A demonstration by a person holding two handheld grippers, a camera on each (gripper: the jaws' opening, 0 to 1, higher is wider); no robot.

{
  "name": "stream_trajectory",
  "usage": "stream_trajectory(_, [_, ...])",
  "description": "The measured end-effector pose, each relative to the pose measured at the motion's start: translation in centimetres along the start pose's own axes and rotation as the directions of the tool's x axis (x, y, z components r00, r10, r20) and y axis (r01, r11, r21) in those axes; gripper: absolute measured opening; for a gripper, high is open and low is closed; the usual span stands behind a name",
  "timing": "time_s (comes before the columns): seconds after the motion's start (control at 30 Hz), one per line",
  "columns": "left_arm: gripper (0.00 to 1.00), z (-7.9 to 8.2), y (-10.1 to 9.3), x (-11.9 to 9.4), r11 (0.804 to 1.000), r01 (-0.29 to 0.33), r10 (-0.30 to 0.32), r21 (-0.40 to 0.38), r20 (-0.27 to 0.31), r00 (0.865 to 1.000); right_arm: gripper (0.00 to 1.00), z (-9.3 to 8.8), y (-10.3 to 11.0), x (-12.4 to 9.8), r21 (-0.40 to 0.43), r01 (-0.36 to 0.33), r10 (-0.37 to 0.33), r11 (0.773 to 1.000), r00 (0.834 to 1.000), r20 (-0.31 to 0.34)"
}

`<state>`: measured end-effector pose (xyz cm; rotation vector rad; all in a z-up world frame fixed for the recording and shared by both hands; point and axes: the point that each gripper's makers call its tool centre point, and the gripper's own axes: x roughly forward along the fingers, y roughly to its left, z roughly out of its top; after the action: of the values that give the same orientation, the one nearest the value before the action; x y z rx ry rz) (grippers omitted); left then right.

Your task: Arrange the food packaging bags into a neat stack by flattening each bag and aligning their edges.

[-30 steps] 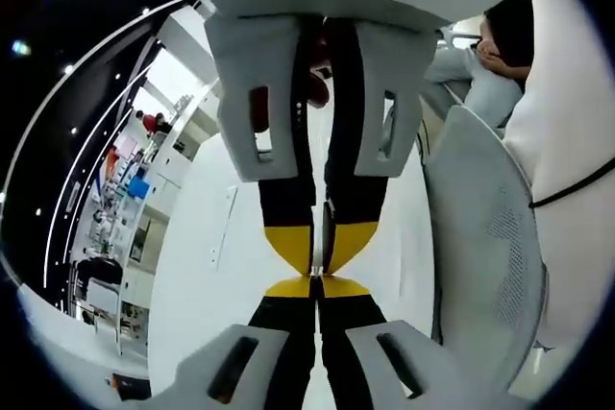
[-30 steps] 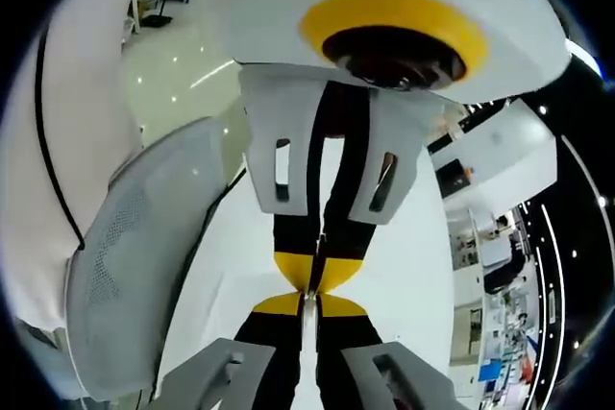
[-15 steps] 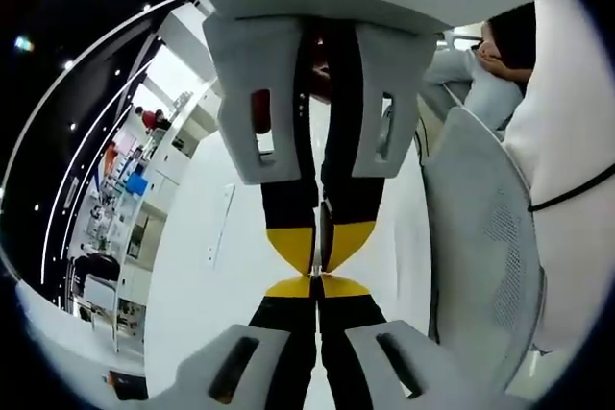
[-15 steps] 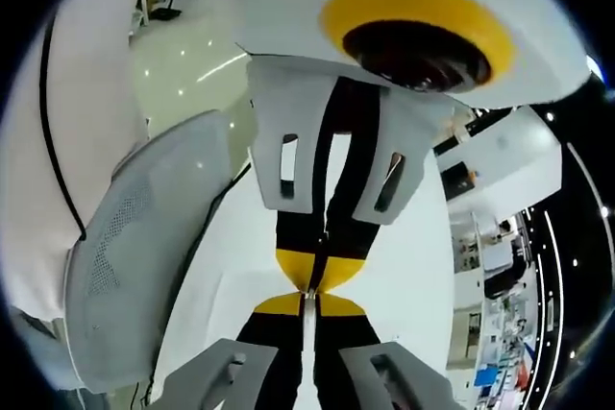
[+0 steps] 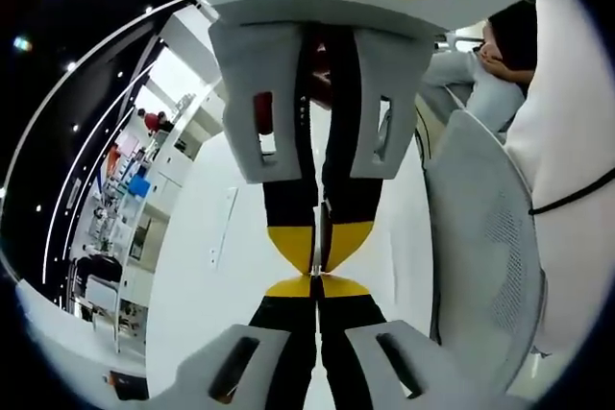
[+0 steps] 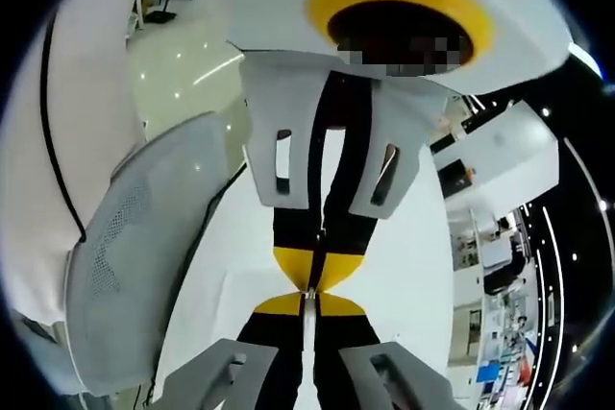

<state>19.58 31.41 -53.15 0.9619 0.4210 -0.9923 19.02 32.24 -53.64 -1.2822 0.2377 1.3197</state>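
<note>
Nose to nose, the two grippers meet tip against tip in both views. From the bottom of the left gripper view rises the left gripper (image 5: 315, 283), its black jaws with yellow tips pressed together. The right gripper (image 5: 318, 242) reaches down from the top on white moulded arms, its yellow tips likewise closed and touching the left one's.

The right gripper view shows the same meeting from the other side: the right gripper (image 6: 307, 301) comes up from the bottom with its jaws pressed together, and the left gripper (image 6: 320, 266) hangs from above.

Beside the tools stands a pale grey office chair with a perforated mesh back (image 5: 485, 237), next to a white garment crossed by a thin black cord (image 5: 577, 112). Behind everything spreads a smooth white surface (image 5: 202, 266).
</note>
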Motion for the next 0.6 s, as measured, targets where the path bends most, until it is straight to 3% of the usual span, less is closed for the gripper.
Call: stream_trajectory(0.6, [0.00, 0.20, -0.19, -0.05, 1.000, 0.005, -0.005, -0.003, 0.005, 1.000, 0.00, 0.03, 0.19, -0.22, 0.005, 0.002, -0.002, 1.000, 1.000, 0.001])
